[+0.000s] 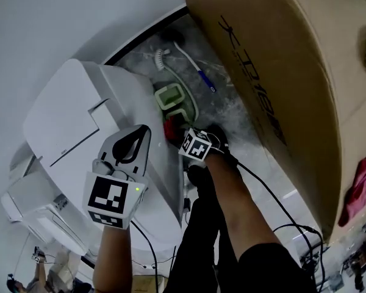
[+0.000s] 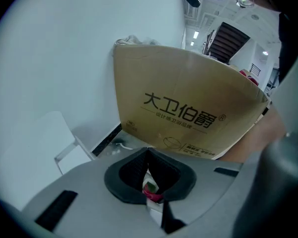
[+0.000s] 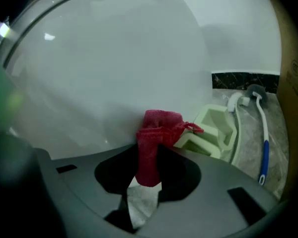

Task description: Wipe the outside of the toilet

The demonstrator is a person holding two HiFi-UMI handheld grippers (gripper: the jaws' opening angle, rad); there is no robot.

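Observation:
The white toilet fills the left of the head view, and its curved side fills the right gripper view. My right gripper is shut on a red cloth, which is pressed against the toilet's side low down. From above, the red cloth shows just ahead of the right gripper. My left gripper hovers over the toilet's right edge with its jaws shut and nothing between them. In its own view the left gripper points at the cardboard box.
A large cardboard box stands close on the right, leaving a narrow strip of marbled floor. A pale green brush holder and a toilet brush with a white and blue handle lie there. Black cables trail below.

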